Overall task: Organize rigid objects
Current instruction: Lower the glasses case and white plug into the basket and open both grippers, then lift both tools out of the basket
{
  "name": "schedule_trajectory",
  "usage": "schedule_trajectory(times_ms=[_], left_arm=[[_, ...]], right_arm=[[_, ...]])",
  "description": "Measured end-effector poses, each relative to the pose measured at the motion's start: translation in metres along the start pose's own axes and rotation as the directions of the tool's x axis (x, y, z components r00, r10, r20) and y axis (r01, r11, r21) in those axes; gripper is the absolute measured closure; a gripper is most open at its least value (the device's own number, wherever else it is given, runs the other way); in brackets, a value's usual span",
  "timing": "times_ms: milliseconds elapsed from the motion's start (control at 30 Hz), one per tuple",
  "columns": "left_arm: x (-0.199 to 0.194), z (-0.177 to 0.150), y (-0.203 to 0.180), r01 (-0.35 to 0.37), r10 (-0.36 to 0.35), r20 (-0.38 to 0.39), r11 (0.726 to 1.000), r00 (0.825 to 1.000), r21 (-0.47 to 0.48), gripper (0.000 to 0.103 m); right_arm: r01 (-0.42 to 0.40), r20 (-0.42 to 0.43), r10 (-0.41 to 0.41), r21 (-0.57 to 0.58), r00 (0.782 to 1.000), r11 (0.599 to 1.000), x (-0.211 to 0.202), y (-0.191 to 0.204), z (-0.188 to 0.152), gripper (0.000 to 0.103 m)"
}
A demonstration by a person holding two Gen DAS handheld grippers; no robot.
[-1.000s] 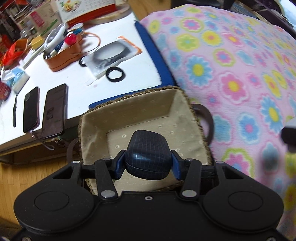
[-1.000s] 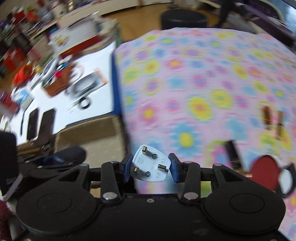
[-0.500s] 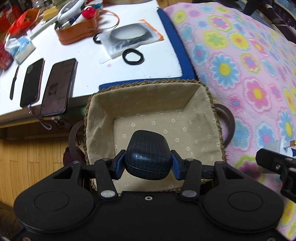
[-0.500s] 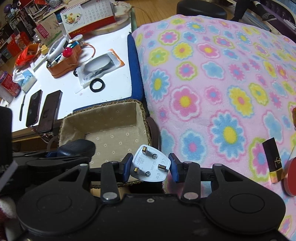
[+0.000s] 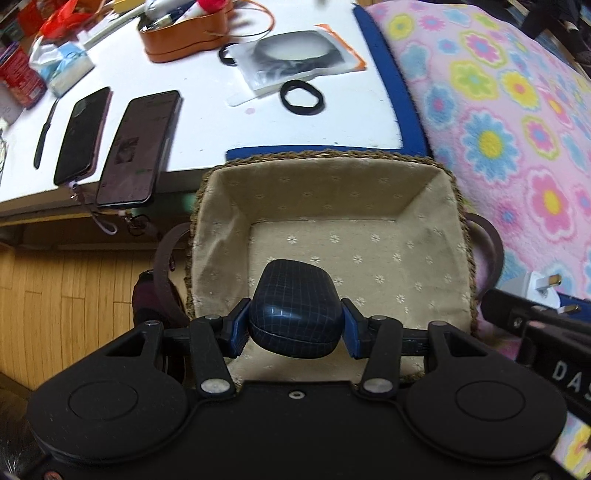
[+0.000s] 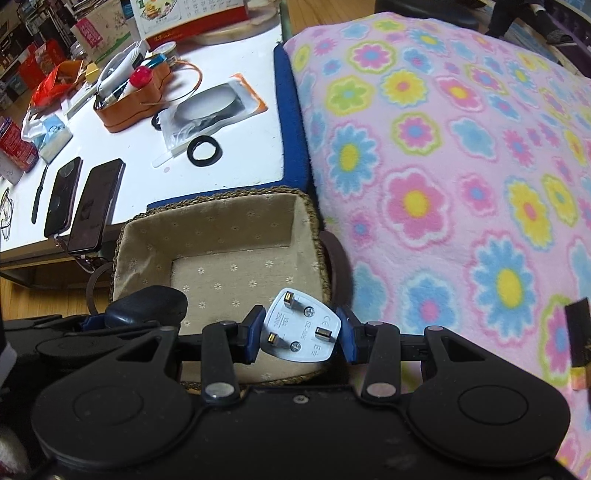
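My left gripper point(image 5: 294, 326) is shut on a dark blue checked case point(image 5: 294, 308) and holds it over the near side of a woven basket point(image 5: 325, 157) with a beige flowered lining. The basket's inside shows only bare lining. My right gripper point(image 6: 300, 338) is shut on a white three-pin plug point(image 6: 300, 334) above the basket's point(image 6: 221, 195) near right corner. The plug point(image 5: 532, 286) and right gripper also show at the right edge of the left wrist view. The case point(image 6: 147, 306) shows at the left of the right wrist view.
The basket sits between a white table point(image 5: 207, 122) and a pink flowered blanket point(image 6: 461, 166). On the table lie two phones point(image 5: 140, 147), a black ring point(image 5: 302, 98), a bagged item point(image 5: 299, 59) and an orange tray point(image 5: 184, 29). A dark lipstick-like box point(image 6: 580, 339) lies on the blanket.
Both grippers have moved toward the basket with their loads. The basket now fills more of both views, and the right gripper has come from over the blanket to the basket's right corner.
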State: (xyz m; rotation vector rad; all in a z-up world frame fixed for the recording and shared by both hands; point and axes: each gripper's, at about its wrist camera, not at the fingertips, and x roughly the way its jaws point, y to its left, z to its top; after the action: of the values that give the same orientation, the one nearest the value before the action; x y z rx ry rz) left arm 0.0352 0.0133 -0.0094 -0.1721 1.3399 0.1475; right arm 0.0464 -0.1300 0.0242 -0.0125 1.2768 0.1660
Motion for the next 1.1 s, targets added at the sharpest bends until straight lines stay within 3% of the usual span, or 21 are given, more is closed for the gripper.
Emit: schedule_trajectory(times_ms=[233, 300, 567, 933, 1100], left_arm=[[0.003, 0.003, 0.001, -0.043, 0.043, -0.001, 0.999, 0.999, -0.005, 0.051], [0.006, 0.004, 0.002, -0.036, 0.036, -0.018, 0.999, 0.999, -0.008, 0.050], [0.011, 0.003, 0.003, -0.019, 0.018, -0.058, 1.000, 0.998, -0.018, 0.048], [0.010, 0.003, 0.003, -0.003, 0.002, -0.060, 1.000, 0.998, -0.013, 0.036], [0.010, 0.004, 0.006, 0.010, -0.012, -0.063, 1.000, 0.998, -0.029, 0.036]], right_arm=[[-0.005, -0.030, 0.004, -0.020, 1.000, 1.000, 0.018, 0.009, 0.008, 0.062], [0.002, -0.028, -0.003, -0.021, 1.000, 1.000, 0.020, 0.010, 0.010, 0.057], [0.007, -0.045, -0.008, -0.013, 0.999, 1.000, 0.026, 0.007, 0.008, 0.056], [0.030, -0.035, -0.030, 0.002, 0.999, 1.000, 0.018, 0.006, 0.005, 0.044], [0.053, -0.029, -0.053, 0.003, 0.998, 0.999, 0.014, 0.004, 0.004, 0.033]])
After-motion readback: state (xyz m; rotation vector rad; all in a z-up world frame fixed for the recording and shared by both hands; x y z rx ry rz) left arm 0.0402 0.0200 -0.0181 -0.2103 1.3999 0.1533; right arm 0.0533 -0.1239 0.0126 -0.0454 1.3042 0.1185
